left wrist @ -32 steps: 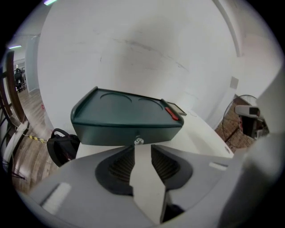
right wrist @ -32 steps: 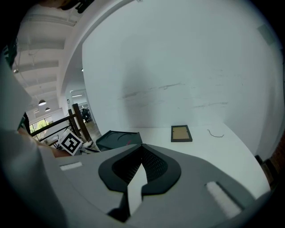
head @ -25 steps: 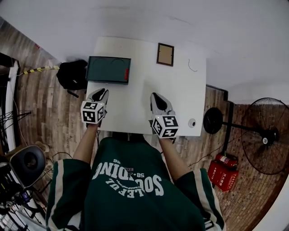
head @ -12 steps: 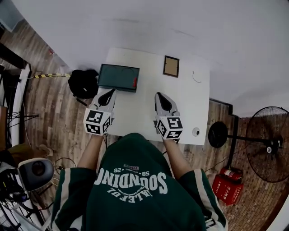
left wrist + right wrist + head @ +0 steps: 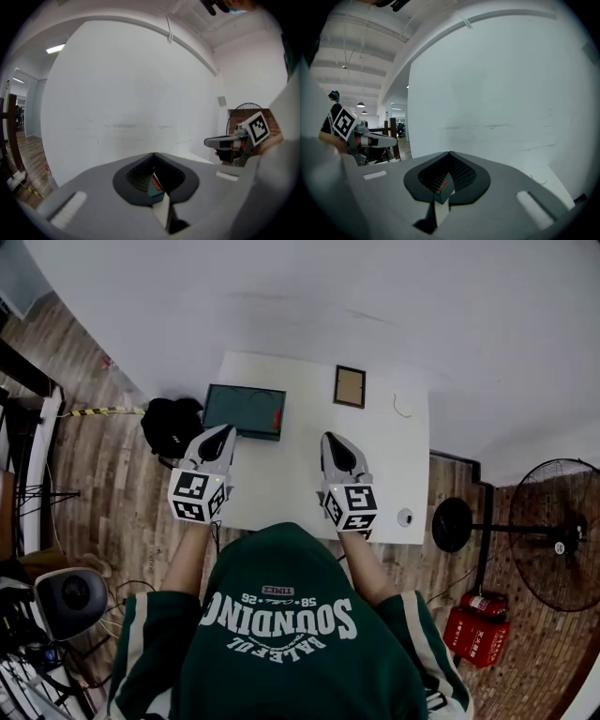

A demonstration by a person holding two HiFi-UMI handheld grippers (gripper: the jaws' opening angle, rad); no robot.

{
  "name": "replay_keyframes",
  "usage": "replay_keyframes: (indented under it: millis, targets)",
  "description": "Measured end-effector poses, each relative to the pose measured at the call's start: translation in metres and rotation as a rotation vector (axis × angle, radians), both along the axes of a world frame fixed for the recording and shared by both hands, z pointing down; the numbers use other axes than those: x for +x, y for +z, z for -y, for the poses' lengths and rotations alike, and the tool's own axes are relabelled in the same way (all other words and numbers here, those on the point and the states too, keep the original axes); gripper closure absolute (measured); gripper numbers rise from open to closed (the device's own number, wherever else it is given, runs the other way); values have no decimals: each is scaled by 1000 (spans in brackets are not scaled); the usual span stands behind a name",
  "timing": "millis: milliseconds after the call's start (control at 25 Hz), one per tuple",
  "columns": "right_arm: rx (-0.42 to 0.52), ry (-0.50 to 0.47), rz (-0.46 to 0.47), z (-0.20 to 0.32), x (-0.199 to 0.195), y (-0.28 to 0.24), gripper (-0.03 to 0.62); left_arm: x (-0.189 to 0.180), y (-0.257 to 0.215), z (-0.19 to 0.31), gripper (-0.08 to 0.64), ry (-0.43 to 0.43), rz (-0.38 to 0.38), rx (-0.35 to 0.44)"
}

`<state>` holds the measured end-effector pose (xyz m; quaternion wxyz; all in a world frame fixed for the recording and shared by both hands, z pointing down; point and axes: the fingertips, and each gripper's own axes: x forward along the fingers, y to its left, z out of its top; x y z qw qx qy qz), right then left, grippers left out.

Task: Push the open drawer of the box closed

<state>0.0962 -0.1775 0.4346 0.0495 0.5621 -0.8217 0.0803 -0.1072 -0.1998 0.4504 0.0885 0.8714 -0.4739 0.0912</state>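
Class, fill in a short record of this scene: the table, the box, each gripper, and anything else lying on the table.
table: white, rectangular
box: dark green with a red patch, at the table's far left; drawer state not readable from here
left gripper: shut, empty, close to the box's near edge, apparently not touching it
right gripper: shut, empty, over the table's middle
picture frame: small, brown, near the far edge
round object: small, near the right front corner

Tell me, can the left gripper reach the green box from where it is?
Probably yes. The left gripper points toward the green box, close to its near side, and nothing shows between them on the white table.
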Motion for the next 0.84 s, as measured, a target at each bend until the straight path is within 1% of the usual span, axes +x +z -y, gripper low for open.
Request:
replay_keyframes:
  millis: [480, 840]
  targets:
    - [-10, -9, 3, -9, 1, 2, 591, 11, 4, -6, 508, 19, -7, -13]
    - [-13, -19, 4, -11, -2, 3, 591, 3, 7, -7, 508, 15, -18, -30]
